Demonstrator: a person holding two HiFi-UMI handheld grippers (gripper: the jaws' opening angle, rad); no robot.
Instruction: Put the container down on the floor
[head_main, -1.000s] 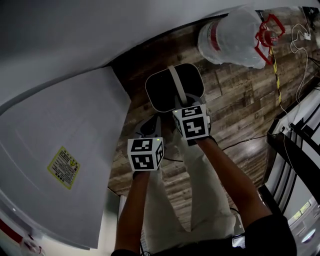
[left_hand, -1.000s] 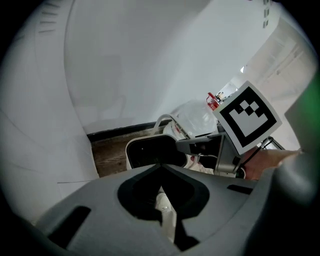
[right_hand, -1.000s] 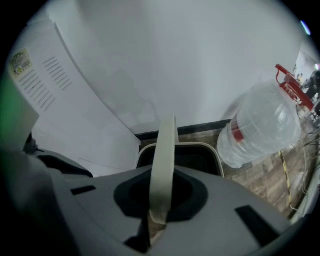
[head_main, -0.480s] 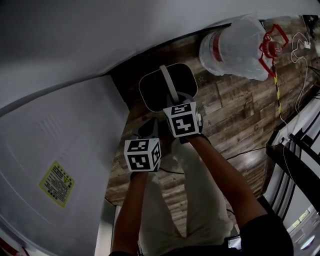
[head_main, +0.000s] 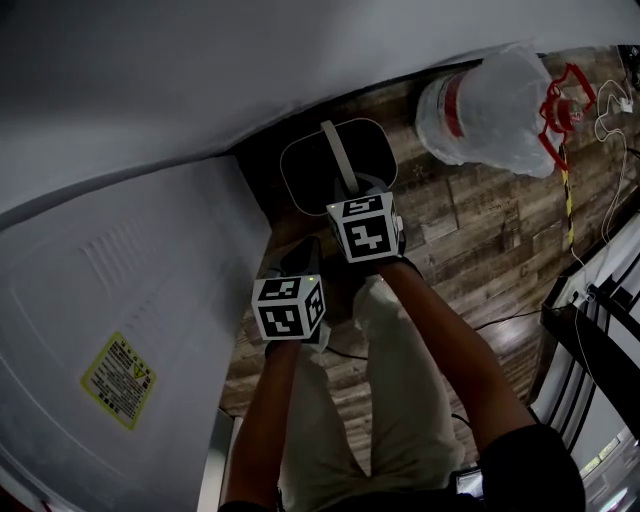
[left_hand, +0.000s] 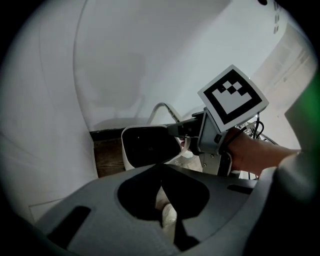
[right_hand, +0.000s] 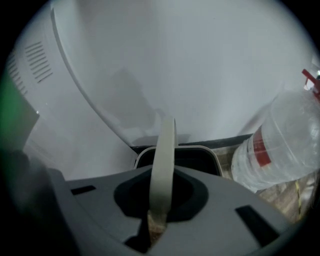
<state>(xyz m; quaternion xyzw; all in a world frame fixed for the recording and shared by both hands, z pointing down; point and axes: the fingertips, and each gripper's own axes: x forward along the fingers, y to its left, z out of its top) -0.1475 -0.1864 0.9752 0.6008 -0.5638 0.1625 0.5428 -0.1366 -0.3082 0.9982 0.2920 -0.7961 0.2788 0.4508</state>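
The container (head_main: 300, 190) is a white bin with a dark inside and a pale strap handle (head_main: 338, 152). It hangs over the wooden floor close to the white wall; whether its base touches the floor I cannot tell. My right gripper (head_main: 352, 192) is shut on the handle, which in the right gripper view runs as a pale band (right_hand: 164, 165) up between the jaws, above the bin's rim (right_hand: 210, 152). My left gripper (head_main: 298, 262) is beside it at the lower left, shut and holding nothing. In the left gripper view, beyond the left gripper (left_hand: 163, 196), are the bin (left_hand: 131, 152) and the right gripper (left_hand: 175, 131).
A big clear water bottle (head_main: 490, 105) with a red band lies on the floor to the right, also seen as a bottle (right_hand: 280, 150) in the right gripper view. A white appliance (head_main: 130, 280) with a yellow label (head_main: 118, 380) fills the left. A black rack (head_main: 595, 330) and cables (head_main: 610, 150) are at the right.
The right gripper has carried the container lower and closer to the white wall. The left gripper has sunk beside it, staying shut.
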